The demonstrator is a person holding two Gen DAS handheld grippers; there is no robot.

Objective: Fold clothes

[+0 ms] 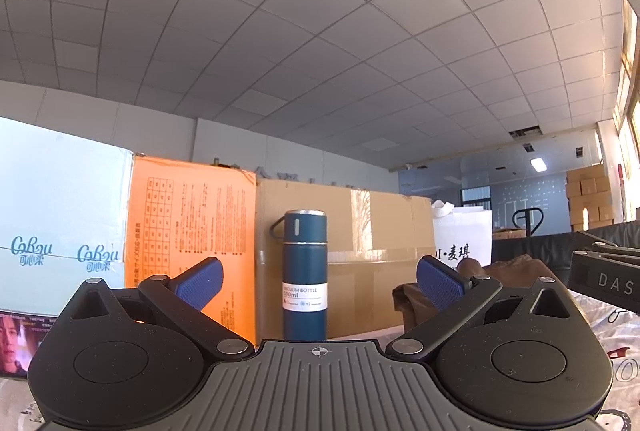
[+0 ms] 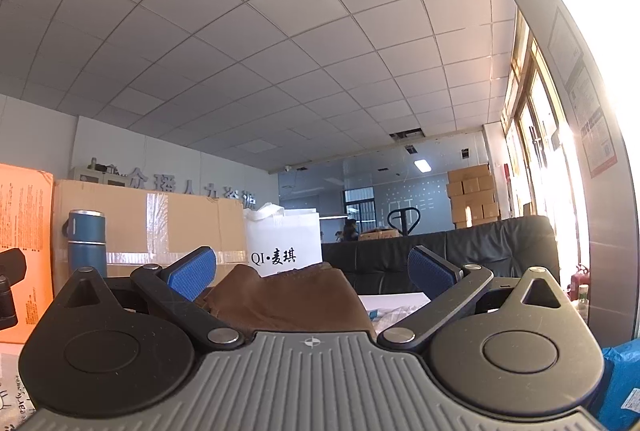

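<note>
A brown garment (image 2: 284,299) lies in a folded heap on the table straight ahead of my right gripper (image 2: 314,271), which is open and empty, its blue pads (image 2: 192,273) spread wide on either side of the cloth. In the left wrist view the same brown garment (image 1: 508,271) shows at the right, behind the right pad. My left gripper (image 1: 320,281) is open and empty, pointing at a blue vacuum bottle (image 1: 305,275). Both grippers sit low and level. The other gripper's black body (image 1: 604,281) shows at the right edge.
Cardboard box (image 1: 380,255), orange box (image 1: 188,231) and pale blue carton (image 1: 60,223) stand along the back of the table. A white bag (image 2: 286,243) stands behind the garment. A black sofa (image 2: 480,251) is beyond. A patterned tablecloth (image 1: 616,327) covers the table.
</note>
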